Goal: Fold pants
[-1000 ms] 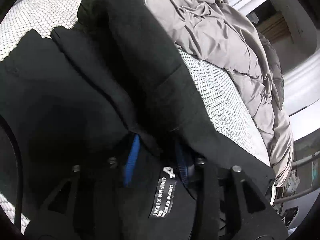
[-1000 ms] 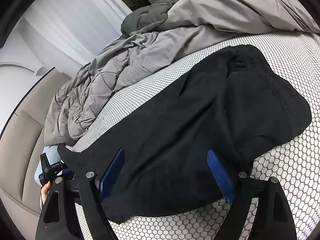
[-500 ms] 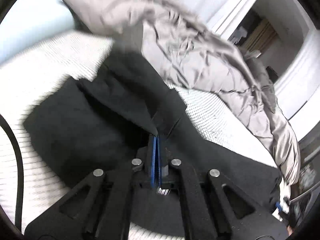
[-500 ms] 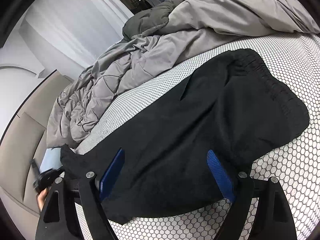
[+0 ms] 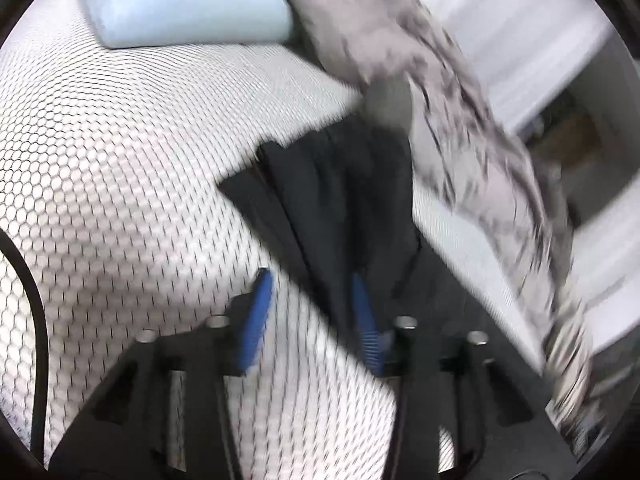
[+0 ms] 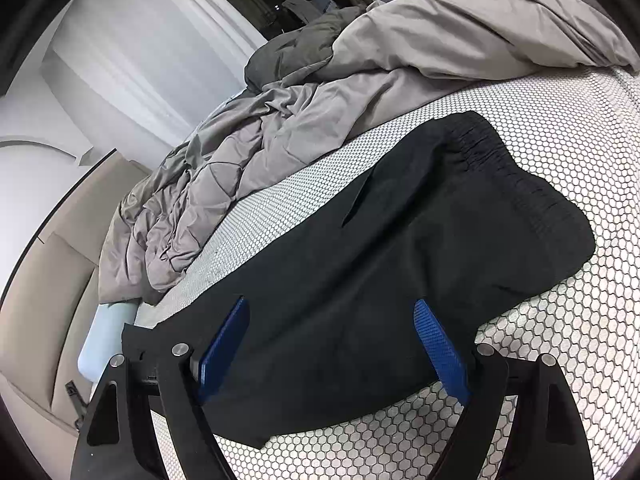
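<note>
We see black pants [image 6: 400, 248] lying flat on a bed cover [image 6: 560, 360] that has a pattern of small white six-sided shapes. The stretchy waist part [image 6: 516, 172] is at the far right end, and the legs run toward the lower left.

Our right gripper [image 6: 332, 348] hangs just over the pants. Its two blue pads [image 6: 440, 352] stand far apart, one on each side of the cloth. They are not pinching anything.

Our left gripper [image 5: 310, 316] looks at the pants [image 5: 344, 200] from the other side, and that picture is blurry. Its jaws have just been opening, and now the blue pads [image 5: 254, 320] stand a little apart. Between them we see mostly the white cover [image 5: 120, 180] and a dark edge of the pants near the right pad. The pads do not press on the cloth.

A crumpled gray blanket [image 6: 360, 92] is piled along the far side of the bed, just past the pants. In the left picture the blanket [image 5: 460, 120] runs down the right side. A light blue pillow [image 5: 180, 0] lies at the top of that picture, well away from the pants. A black cable [image 5: 28, 280] curves along the left edge.
</note>
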`<state>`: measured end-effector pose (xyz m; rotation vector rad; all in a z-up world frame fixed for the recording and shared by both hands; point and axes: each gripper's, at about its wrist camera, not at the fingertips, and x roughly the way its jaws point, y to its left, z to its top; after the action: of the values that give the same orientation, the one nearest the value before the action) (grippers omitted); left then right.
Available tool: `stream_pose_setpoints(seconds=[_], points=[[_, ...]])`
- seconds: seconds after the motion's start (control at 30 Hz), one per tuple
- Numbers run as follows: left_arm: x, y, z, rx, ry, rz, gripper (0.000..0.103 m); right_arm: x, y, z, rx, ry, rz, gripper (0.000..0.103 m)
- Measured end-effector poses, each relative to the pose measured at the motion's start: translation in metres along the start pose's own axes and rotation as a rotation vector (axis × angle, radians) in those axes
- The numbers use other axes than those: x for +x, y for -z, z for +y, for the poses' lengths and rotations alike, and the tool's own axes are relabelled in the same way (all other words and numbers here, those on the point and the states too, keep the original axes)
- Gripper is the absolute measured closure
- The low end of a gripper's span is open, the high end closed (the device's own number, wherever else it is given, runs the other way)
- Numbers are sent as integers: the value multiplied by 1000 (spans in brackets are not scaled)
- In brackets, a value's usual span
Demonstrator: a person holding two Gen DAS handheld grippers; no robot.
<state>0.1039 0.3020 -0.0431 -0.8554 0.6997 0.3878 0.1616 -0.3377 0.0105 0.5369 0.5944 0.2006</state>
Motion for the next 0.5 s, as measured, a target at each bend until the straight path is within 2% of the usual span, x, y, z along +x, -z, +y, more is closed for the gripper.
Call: stream_pose_setpoints(seconds=[0.13,0.2,0.27,0.3,0.33,0.37,0.5], points=[[36,-39,1,5,-56,24,62,2,0,-3,-5,13,9,17],[60,-46,-6,18,-97,32,62,2,1,-5,-5,21,11,17],[77,-47,-1,5,-138,57,73,2,2,-7,0,26,12,17],[78,-47,3,-4,-139,47,90,2,1,-7,2,27,12,17],[74,-46,4,-11,-127,31,99,2,0,-9,3,30,12,17],[68,-46,5,-17,-109,17,102,1,0,-10,2,33,11,17],[17,-40,11,-22,-56,-128,102,-3,-2,-18,6,48,3,17]])
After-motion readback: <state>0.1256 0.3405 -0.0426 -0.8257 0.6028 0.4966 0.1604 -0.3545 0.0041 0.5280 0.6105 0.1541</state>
